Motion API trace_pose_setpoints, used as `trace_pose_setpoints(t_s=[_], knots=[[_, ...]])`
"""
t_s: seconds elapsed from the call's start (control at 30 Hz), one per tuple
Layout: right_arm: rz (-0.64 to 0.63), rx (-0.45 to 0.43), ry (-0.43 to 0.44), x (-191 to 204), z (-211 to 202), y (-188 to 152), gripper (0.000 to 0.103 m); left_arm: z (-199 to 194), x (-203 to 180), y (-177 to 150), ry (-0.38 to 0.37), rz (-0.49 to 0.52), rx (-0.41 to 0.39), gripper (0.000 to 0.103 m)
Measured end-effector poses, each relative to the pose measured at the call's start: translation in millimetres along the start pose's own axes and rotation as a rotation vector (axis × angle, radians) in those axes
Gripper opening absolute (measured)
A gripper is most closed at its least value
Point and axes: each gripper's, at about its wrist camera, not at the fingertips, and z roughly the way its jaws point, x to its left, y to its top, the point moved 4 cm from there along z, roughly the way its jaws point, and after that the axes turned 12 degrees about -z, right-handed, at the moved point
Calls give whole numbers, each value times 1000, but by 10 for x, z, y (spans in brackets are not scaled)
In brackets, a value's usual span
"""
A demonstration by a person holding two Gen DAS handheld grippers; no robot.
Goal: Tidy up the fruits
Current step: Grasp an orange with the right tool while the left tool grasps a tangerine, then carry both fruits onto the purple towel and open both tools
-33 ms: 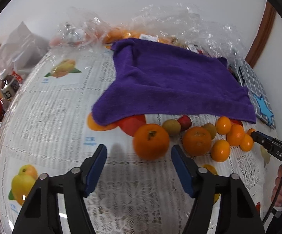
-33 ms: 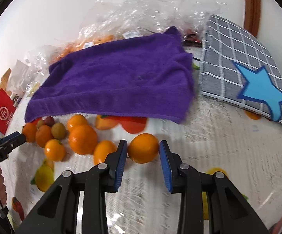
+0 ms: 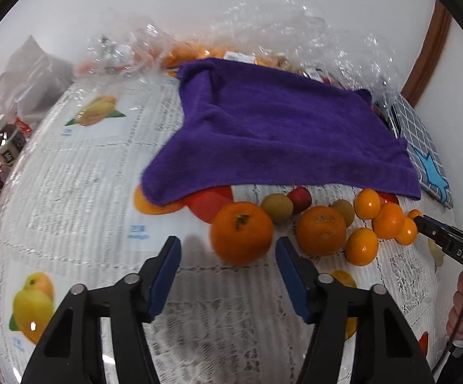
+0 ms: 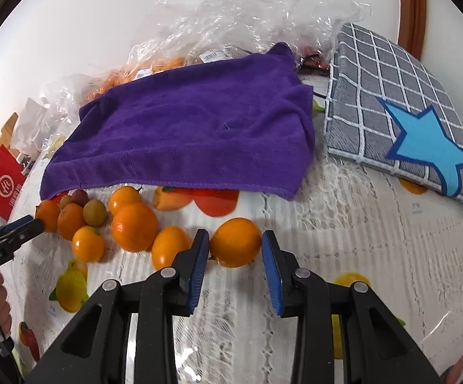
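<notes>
The right gripper point(image 4: 234, 264) is set to pick an orange point(image 4: 235, 242) at the right end of the fruit row on the bench point(image 4: 375, 240), below the purple towel point(image 4: 193, 134); its fingers sit narrowly either side, not yet pinching. The left gripper point(image 3: 228, 275) hovers wide open before a bigger orange point(image 3: 242, 232). Next, I judge: close gently, then lift.

Table point(image 3: 81, 192) covered by white lace cloth with printed fruit. Lying on it: purple towel point(image 3: 279, 137), loose oranges point(image 4: 133, 227) and small fruits along its near edge, grey checked cushion point(image 4: 391, 96), clear plastic bags point(image 4: 247, 16).
</notes>
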Motion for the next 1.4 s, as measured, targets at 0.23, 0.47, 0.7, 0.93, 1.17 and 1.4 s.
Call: trace_pose_setpoints(t_s=[0.23,0.47,0.7,0.93,1.17,1.4], knots=[[-22,22,-2,40,147,-35,37,136,-101,-13,20,35,-10,41],[-36,-14,-12,59,102,-5,36,111,-99,-4,15,47,-12,40],[-36,-70,-43,33,-207,127,36,-106,-68,71,8,20,-28,40],[-24,-118,-62,2,-517,322,36,-428,-184,238,18,11,-65,40],[-25,-169,-81,17,-787,539,36,-654,-363,490,-19,9,-93,40],[-28,-203,-85,60,-779,890,36,-609,-479,867,-27,39,-127,40]])
